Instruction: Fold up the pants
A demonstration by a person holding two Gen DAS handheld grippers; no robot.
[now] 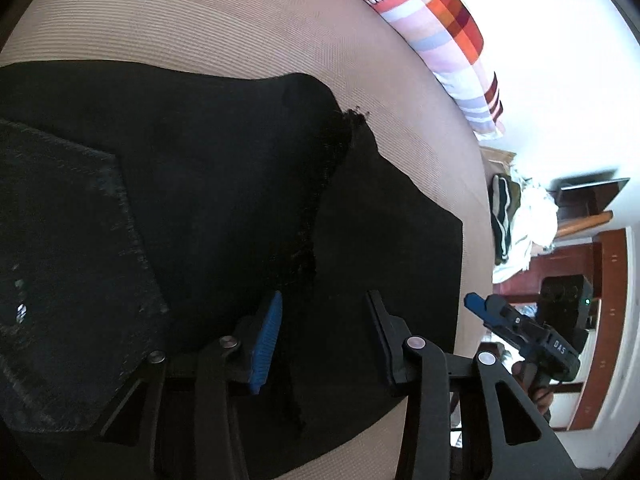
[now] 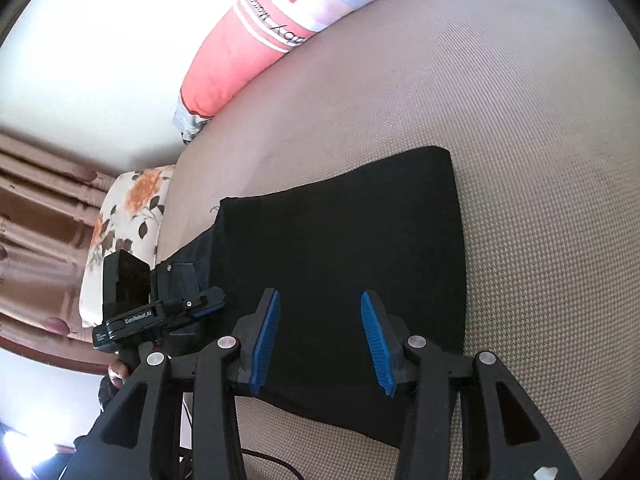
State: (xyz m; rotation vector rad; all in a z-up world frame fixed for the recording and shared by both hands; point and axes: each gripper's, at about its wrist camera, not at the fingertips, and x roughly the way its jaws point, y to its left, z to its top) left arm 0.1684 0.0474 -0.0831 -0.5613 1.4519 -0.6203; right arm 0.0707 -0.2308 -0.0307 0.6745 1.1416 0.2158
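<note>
Black pants [image 1: 224,184] lie flat on a beige bed, folded over themselves, with a back pocket [image 1: 68,264] at the left and a frayed hem [image 1: 344,132] on top. My left gripper [image 1: 324,312] is open and empty, just above the fabric. In the right wrist view the folded pants [image 2: 344,248] form a neat dark rectangle. My right gripper [image 2: 320,320] is open and empty above its near part. The right gripper also shows in the left wrist view [image 1: 474,304], and the left gripper in the right wrist view [image 2: 218,300].
The beige bed cover [image 2: 540,200] spreads around the pants. A pink striped pillow [image 2: 256,44] lies at the bed's far side and a floral pillow [image 2: 124,216] at the left. A pile of clothes [image 1: 520,224] and wooden furniture [image 1: 608,320] stand beyond the bed edge.
</note>
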